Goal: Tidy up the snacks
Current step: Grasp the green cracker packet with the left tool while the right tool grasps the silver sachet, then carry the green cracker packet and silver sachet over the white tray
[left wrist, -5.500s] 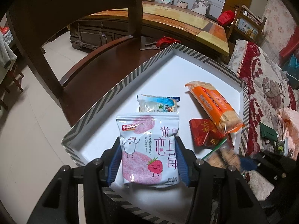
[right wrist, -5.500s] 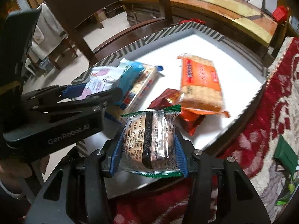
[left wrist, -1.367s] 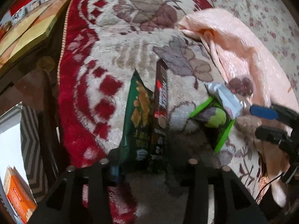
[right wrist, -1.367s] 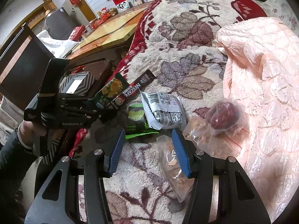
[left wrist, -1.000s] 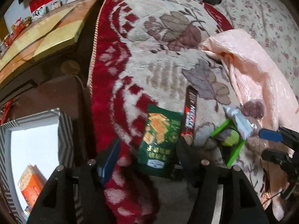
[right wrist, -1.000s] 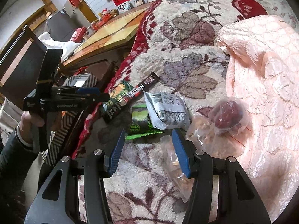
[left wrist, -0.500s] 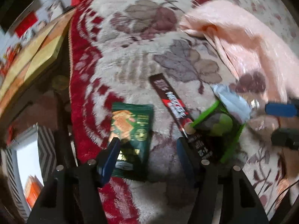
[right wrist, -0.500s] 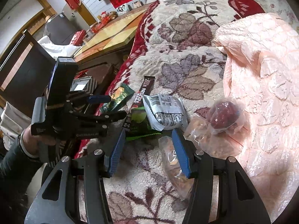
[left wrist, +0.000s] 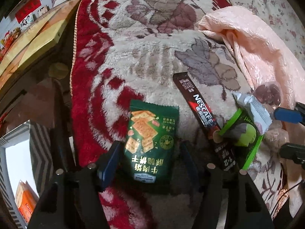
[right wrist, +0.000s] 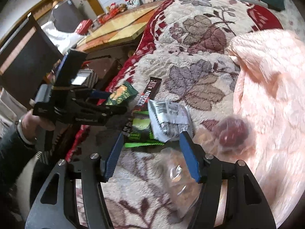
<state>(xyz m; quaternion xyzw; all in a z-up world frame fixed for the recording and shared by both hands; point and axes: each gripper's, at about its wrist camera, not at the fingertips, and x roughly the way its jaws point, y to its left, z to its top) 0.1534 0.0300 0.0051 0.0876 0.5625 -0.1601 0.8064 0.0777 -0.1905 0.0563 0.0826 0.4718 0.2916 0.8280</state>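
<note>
Snacks are lying on a fuzzy red-and-cream floral blanket [left wrist: 152, 61], with a pink quilt [right wrist: 270, 87] alongside and a wooden tabletop [right wrist: 118, 30] behind. The left gripper [left wrist: 150, 158] jaws have just widened, straddling the green cracker packet [left wrist: 150, 137] without pinching. The right gripper [right wrist: 150, 154] jaws have also just spread, empty, around a silver packet [right wrist: 169, 120] overlapping a lime-green one [right wrist: 141, 126], with the Nescafe stick [left wrist: 202, 112] beside.

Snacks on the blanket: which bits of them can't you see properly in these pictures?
- Green cracker packet: left wrist view, its bottom edge sinks into shadow between the open jaws.
- Lime-green packet: right wrist view, the silver packet lies over part of it.
- Clear bag: right wrist view, blurred, so what is inside cannot be told.
- Orange packet: left wrist view, cut off by the picture edge.
</note>
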